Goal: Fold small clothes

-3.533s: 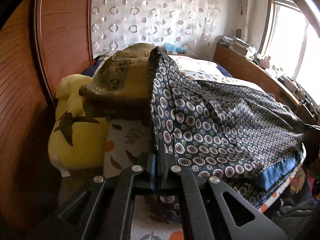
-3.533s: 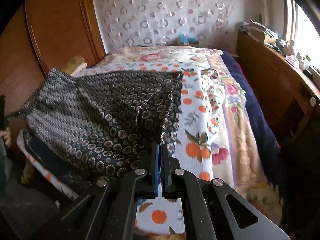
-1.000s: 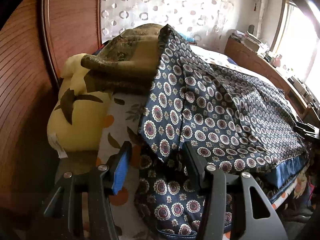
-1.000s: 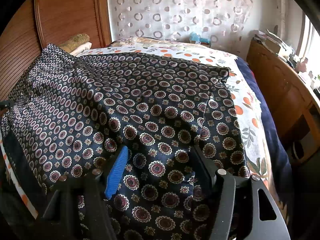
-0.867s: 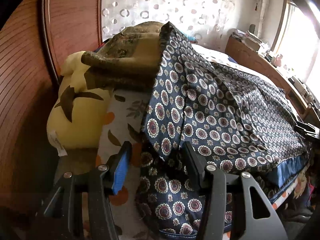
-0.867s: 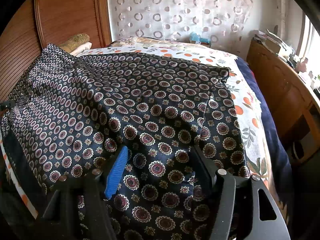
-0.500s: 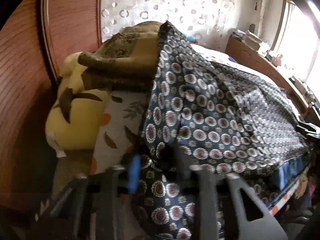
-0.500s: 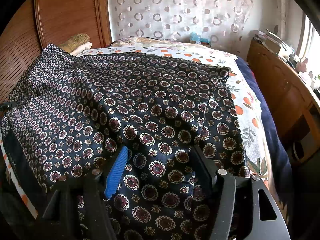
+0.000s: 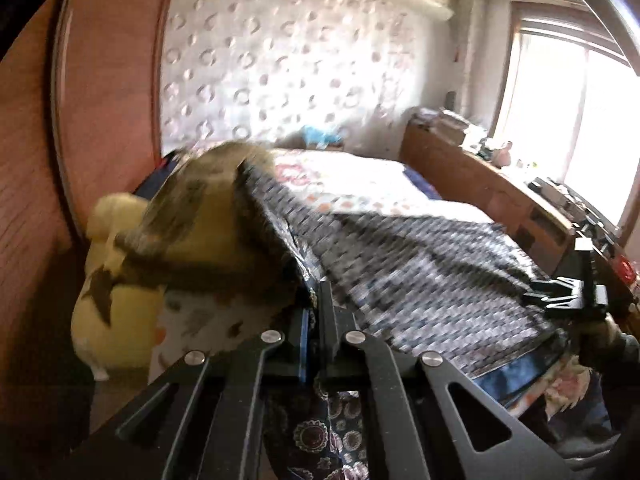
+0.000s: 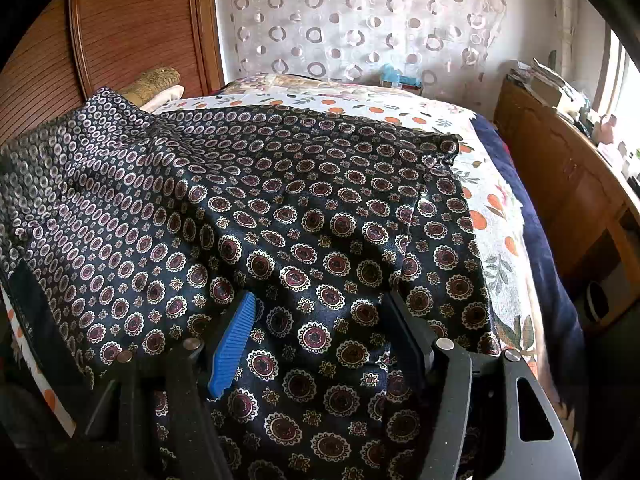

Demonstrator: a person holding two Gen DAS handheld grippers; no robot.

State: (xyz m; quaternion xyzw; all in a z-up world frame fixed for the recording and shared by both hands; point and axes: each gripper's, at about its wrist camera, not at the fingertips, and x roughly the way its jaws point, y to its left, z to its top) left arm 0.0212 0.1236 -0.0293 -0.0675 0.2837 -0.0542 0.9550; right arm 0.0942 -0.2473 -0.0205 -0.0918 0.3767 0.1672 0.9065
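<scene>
A dark navy garment with round medallion print (image 10: 304,216) lies spread over the bed (image 10: 492,208). My right gripper (image 10: 320,320) is open, its jaws apart over the garment's near edge, cloth lying between them. The blue pad of its left finger (image 10: 234,340) shows clearly. In the left wrist view, my left gripper (image 9: 314,308) is shut on the garment's left edge (image 9: 400,276), and cloth hangs below the fingers. The view is blurred by motion. The right gripper (image 9: 560,300) shows at the far right there.
A yellow plush toy (image 9: 116,312) and an olive patterned cushion (image 9: 200,216) lie by the wooden headboard (image 9: 104,92). A wooden cabinet (image 10: 568,184) with clutter runs along the bed's right side. A circle-patterned curtain (image 10: 360,20) hangs behind.
My left gripper has closed on the garment's left edge and moved, blurring its view. The right gripper has stayed open and still.
</scene>
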